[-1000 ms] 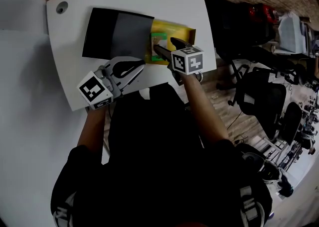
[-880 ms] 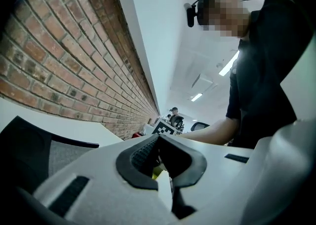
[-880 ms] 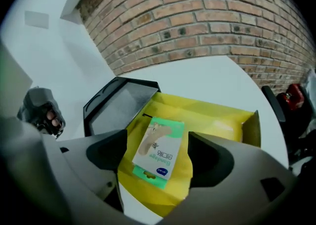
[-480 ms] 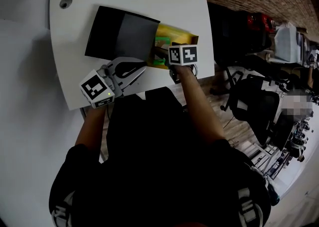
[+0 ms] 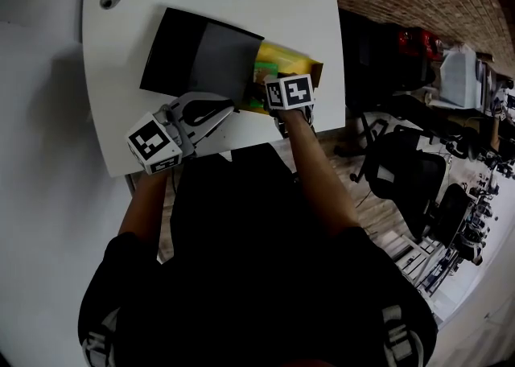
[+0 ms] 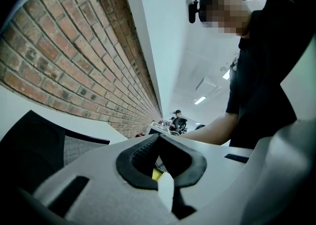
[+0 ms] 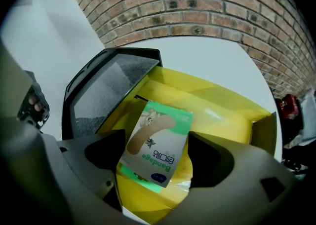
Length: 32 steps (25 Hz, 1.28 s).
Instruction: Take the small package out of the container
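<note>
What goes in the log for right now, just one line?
step: reaching for small package | right gripper: jaws just opened wide, small package between them, not yet gripped | small package: in yellow container

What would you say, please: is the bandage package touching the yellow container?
Touching: in the right gripper view the bandage package lies inside the yellow container, resting against its inside.

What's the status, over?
Right gripper just opened wide, straddling small package, not gripping. Package lies inside yellow container. Left gripper shut beside black cover. Nothing in the way.
</note>
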### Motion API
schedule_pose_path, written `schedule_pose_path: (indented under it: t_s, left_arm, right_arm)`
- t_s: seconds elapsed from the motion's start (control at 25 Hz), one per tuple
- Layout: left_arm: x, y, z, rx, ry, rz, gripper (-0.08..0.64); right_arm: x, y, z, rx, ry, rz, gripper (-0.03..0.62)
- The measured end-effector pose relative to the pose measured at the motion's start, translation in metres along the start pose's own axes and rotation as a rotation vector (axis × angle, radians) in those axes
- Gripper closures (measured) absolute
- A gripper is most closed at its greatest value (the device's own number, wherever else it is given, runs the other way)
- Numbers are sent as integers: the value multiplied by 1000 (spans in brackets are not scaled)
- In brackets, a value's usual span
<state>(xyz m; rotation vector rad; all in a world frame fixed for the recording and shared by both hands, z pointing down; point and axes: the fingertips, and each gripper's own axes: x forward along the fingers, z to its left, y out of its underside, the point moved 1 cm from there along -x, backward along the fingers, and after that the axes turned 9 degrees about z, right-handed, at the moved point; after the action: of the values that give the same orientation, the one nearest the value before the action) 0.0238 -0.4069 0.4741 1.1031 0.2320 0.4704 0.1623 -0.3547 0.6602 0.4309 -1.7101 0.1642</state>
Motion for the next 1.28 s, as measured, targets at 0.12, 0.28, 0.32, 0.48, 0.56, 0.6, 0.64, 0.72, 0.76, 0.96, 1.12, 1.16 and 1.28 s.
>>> schedule_pose_path:
  t_s: [0.12, 0.28, 0.32, 0.48, 0.56, 0.6, 0.64, 0.72, 0.76, 0.96, 1.12, 1.16, 1.28]
  left_arm:
    - [0, 1, 0, 1, 4, 0, 545]
    - [1, 0, 1, 2, 4, -1, 545]
    - [1, 0, 1, 3, 4, 0, 545]
    - [0, 2, 1, 1, 3, 4, 545]
    - [-1, 4, 1, 1, 2, 6, 545]
    - [-1, 4, 1, 2, 3, 6, 545]
    - [-1, 5, 0, 5, 5, 6, 545]
    - [0, 6, 0, 8, 7, 7, 545]
    - [0, 6, -1, 7, 7, 8, 545]
    - [1, 7, -2, -3, 5, 15, 545]
    - [1, 8, -2, 5, 9, 15, 545]
    - [1, 8, -3, 3, 8, 15, 545]
    - [1, 8, -4, -1, 6, 16, 545]
  right_arm:
    - [0, 0, 0, -15, 20, 3, 201]
    - [0, 0, -2, -26, 22, 5, 202]
    - [-1, 0, -2, -34, 26, 5, 203]
    - [-3, -1, 0, -69, 39, 5, 226]
    - [-4, -1, 1, -78, 38, 4, 233]
    - [-4, -1, 1, -78, 37, 2, 239]
    - [-5, 0, 1, -77, 35, -2, 242]
    - [-6, 0, 0, -75, 34, -10, 247]
    - [-7, 0, 0, -78, 36, -14, 249]
    - [-13, -2, -2, -170, 84, -22, 253]
    - [-16, -4, 1, -230, 91, -33, 258]
    - [-17, -4, 2, -236, 86, -35, 258]
    - [-20, -4, 2, -238, 84, -45, 259]
